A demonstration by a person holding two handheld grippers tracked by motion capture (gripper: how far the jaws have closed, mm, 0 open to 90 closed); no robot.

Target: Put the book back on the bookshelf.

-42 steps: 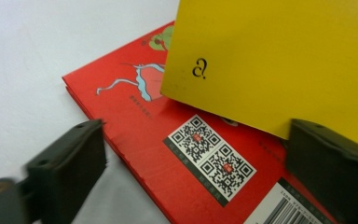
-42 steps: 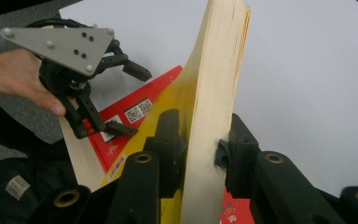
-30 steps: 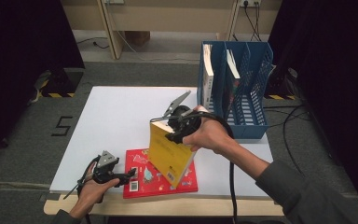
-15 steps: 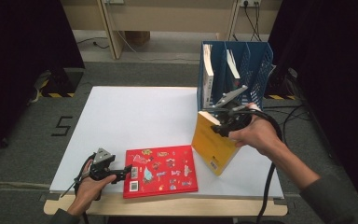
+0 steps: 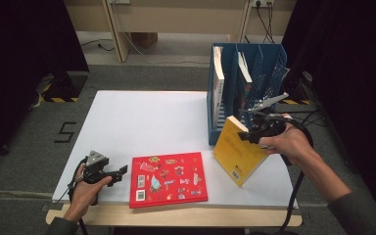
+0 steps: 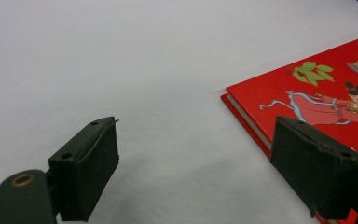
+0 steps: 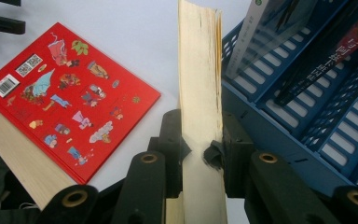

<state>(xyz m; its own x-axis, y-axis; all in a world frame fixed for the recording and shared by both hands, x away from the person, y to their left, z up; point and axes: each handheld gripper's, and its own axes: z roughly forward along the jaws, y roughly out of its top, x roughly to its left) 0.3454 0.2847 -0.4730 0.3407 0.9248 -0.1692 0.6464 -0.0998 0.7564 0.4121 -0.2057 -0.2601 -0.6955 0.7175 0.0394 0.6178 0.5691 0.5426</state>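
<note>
A person's right gripper (image 5: 252, 128) clamps a yellow book (image 5: 237, 149) by its top corner and holds it tilted above the white table (image 5: 142, 122), just in front of the blue file rack (image 5: 247, 93). A second ago the same book hung over the red picture book (image 5: 169, 178) near the middle of the table; it has since been carried across to the rack side. In the right gripper view both pads press on the page edge (image 7: 200, 93), with the rack's open slots close beside it. Two slots already hold upright books, so the next move is likely to stand this one in a free slot. The left gripper (image 5: 116, 173) rests low by the red book's left edge, jaws apart and gripping nothing, much where it was.
</note>
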